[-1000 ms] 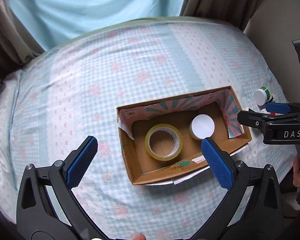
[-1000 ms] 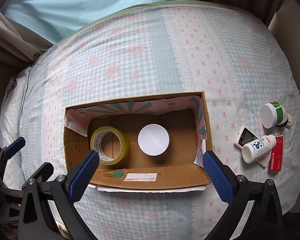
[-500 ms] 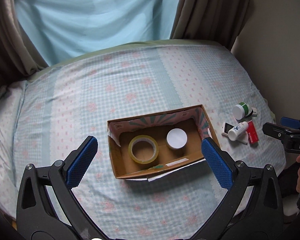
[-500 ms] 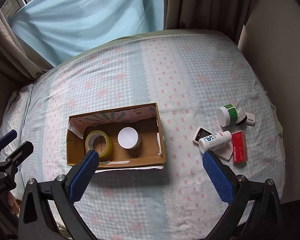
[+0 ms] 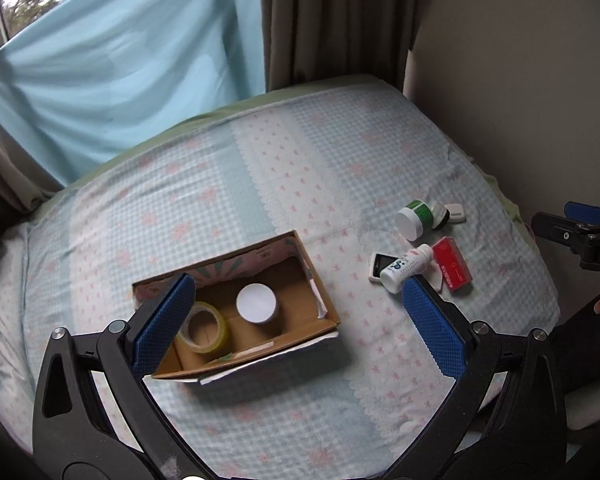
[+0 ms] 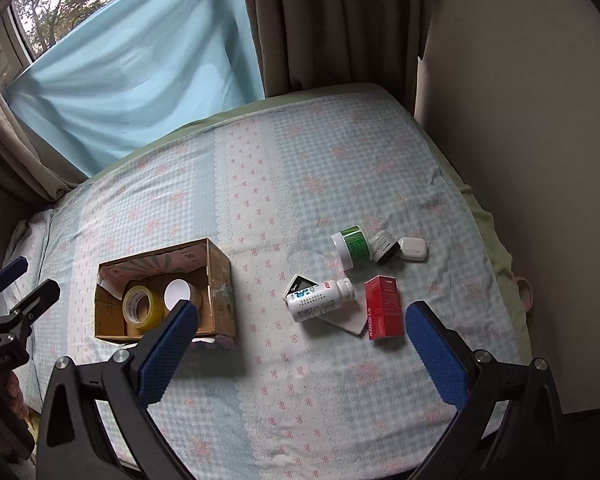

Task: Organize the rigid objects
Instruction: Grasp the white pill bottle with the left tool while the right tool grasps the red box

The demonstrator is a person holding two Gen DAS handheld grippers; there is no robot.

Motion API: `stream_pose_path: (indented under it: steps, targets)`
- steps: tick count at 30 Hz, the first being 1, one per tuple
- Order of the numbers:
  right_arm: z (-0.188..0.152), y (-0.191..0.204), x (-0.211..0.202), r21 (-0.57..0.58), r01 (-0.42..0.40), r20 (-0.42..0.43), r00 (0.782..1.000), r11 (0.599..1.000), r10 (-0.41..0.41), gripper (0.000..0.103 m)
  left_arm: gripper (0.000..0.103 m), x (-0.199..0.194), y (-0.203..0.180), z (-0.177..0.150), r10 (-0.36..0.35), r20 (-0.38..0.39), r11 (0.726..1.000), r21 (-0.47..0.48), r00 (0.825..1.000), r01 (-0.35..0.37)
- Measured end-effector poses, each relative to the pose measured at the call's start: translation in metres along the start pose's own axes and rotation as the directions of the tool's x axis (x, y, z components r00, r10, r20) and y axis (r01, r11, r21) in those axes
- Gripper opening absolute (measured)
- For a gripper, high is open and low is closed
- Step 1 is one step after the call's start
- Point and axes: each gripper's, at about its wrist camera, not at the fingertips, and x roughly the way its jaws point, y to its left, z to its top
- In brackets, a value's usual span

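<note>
Right wrist view shows our right gripper (image 6: 300, 344) spread wide and empty above the bed (image 6: 260, 168), the white bottle (image 6: 320, 300) lying beside the red carton (image 6: 383, 307). Our left gripper (image 5: 296, 320) also gapes empty over the cardboard box (image 5: 320, 292), which holds a tape roll (image 5: 204, 326) and what looks like a white-lidded jar (image 5: 257, 303).

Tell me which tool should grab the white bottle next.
Right, probably. The right tool is open, with the white bottle lying just ahead between its fingers; the left tool sits over the cardboard box.
</note>
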Motion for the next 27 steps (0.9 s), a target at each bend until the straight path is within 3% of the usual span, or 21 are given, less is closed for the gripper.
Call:
stream_pose_path:
  steps: [5, 8, 11, 14, 20, 27]
  targets:
    - [0.011, -0.065, 0.010, 0.071, 0.011, -0.010, 1.000, 0.997, -0.010, 0.103, 0.103, 0.032, -0.056, 0.025, -0.091, -0.018, 0.996, 0.003, 0.996, 0.091]
    - [0.018, -0.096, 0.023, 0.092, 0.011, -0.031, 0.999, 0.996, -0.008, 0.103, 0.103, 0.057, -0.087, 0.041, -0.088, -0.047, 0.995, 0.050, 0.995, 0.090]
    - [0.021, -0.123, 0.045, 0.127, -0.020, -0.068, 0.997, 0.992, 0.029, 0.103, 0.103, 0.091, -0.118, 0.051, -0.068, -0.110, 0.987, 0.139, 0.992, 0.083]
    - [0.020, -0.141, 0.080, 0.145, -0.021, -0.140, 0.989, 0.989, 0.042, 0.103, 0.103, 0.134, -0.140, 0.052, -0.065, -0.216, 0.974, 0.199, 0.974, 0.109]
    - [0.005, -0.168, 0.164, 0.158, -0.053, -0.309, 0.946, 0.986, 0.100, 0.103, 0.103, 0.218, -0.179, 0.036, -0.025, -0.375, 0.928, 0.337, 0.927, 0.161]
    - [-0.011, -0.169, 0.239, 0.185, -0.157, -0.422, 0.879, 0.970, 0.223, 0.103, 0.103, 0.289, -0.201, 0.012, 0.050, -0.459, 0.861, 0.470, 0.887, 0.195]
